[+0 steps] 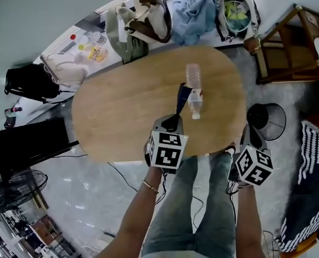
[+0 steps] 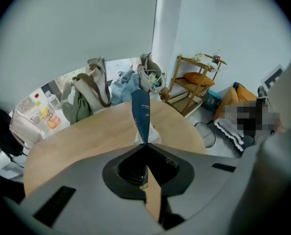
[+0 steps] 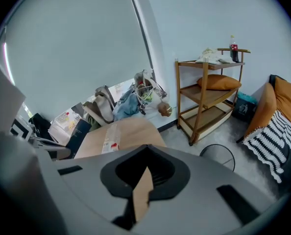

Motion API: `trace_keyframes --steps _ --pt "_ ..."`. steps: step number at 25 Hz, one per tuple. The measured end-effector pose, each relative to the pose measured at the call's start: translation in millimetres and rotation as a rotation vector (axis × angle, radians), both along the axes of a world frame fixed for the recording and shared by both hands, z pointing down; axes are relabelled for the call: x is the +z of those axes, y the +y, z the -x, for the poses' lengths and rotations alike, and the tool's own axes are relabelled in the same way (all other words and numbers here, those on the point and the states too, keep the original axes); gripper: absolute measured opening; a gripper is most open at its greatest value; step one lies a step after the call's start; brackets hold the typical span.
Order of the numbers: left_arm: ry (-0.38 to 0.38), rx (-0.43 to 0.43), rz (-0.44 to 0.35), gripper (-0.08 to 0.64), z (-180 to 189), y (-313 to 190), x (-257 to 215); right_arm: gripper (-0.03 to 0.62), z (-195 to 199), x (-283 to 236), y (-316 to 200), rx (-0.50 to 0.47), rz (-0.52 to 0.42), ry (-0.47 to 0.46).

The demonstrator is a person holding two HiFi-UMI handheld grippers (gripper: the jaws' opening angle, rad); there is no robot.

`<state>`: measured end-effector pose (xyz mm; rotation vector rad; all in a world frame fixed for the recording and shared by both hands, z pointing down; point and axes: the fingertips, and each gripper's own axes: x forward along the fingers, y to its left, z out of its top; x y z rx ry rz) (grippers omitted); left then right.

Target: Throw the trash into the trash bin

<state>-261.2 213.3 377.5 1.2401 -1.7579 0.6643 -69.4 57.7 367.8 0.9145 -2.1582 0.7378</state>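
The jaws of my left gripper (image 2: 144, 146) are pressed tight on the bottom end of a dark blue wrapper (image 2: 141, 112). The wrapper is long and flat, and it sticks up past the tips. The jaws of my right gripper (image 3: 145, 148) are closed too, with nothing between them.

The black wire trash bin (image 1: 268, 121) stands on the floor, so I will say where things are from there. My right gripper is just beside the bin, on my side of it. My left gripper and its wrapper are farther from the bin, over the near edge of the wooden table (image 1: 122, 112). The table's rounded end is close to the bin.

A clear plastic bottle (image 1: 194, 90) lies on its side on the table. It is just past the wrapper and nothing is holding it. It is well apart from the bin.

I think the job has only just started. One piece of trash is picked up, but it is not over the bin yet. I can't see any trash inside the bin, though it looks dark from above, so I'm not sure.

What is left, I think, is to carry the wrapper across to the bin and let it go above the opening. After that the bottle needs to go in too. My free right gripper is the one nearer the bin.
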Motion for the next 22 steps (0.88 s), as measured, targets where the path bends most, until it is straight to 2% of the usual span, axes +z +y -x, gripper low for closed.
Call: trace_keyframes --steps 5,10,22 --pt "-0.015 0.085 -0.028 0.026 -28 -51 -20 0.006 -45 -14 -29 0.098 -0.013 -0.006" --pt "-0.001 0.199 -0.026 0.026 -73 -99 -27 0.006 -100 -22 -54 0.213 -0.017 -0.005" --pt "0.048 0.497 -0.013 0.028 -221 -201 -1 0.006 -253 -12 -97 0.486 -0.002 0.021"
